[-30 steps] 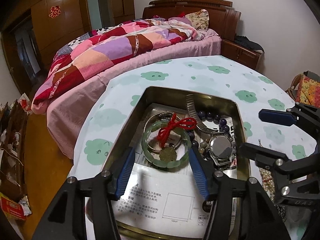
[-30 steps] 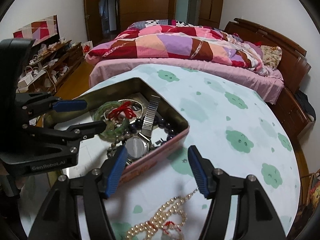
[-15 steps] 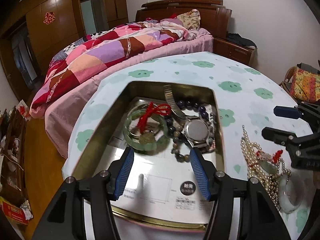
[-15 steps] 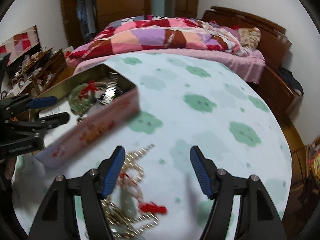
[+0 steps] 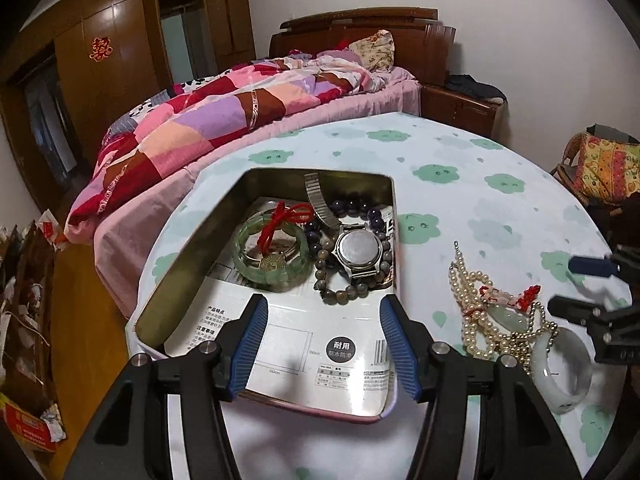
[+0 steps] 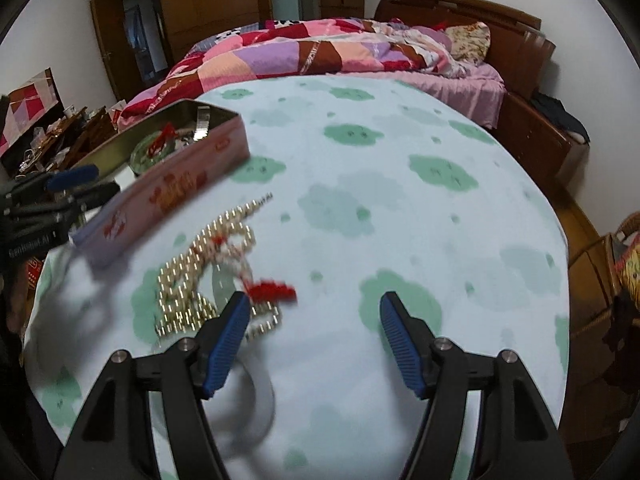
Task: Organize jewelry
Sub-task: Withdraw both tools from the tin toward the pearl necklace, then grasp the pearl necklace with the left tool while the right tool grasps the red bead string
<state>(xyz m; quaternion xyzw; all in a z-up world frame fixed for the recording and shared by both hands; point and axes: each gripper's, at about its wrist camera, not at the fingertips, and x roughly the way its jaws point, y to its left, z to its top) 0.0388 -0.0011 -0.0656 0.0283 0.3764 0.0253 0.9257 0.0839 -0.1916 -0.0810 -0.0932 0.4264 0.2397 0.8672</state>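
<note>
Showing watch (image 5: pixel 357 249) inside tin (image 5: pixel 192 240) from left wrist only, right view blurred

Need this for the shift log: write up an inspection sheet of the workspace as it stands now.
Surface: round table under a pale cloth with green cloud prints.
Job's things: open tin holds green bangle with red cord, watch, bead bracelets. On the cloth beside it: pearl necklace, pale bangle.
Clutter: printed sheet lining the tin.
Grippers: left gripper open above the tin; right gripper open, next to the pearls.
Cables: nothing seen.
Surroundings: bed with patchwork quilt, wooden wardrobe.
</note>
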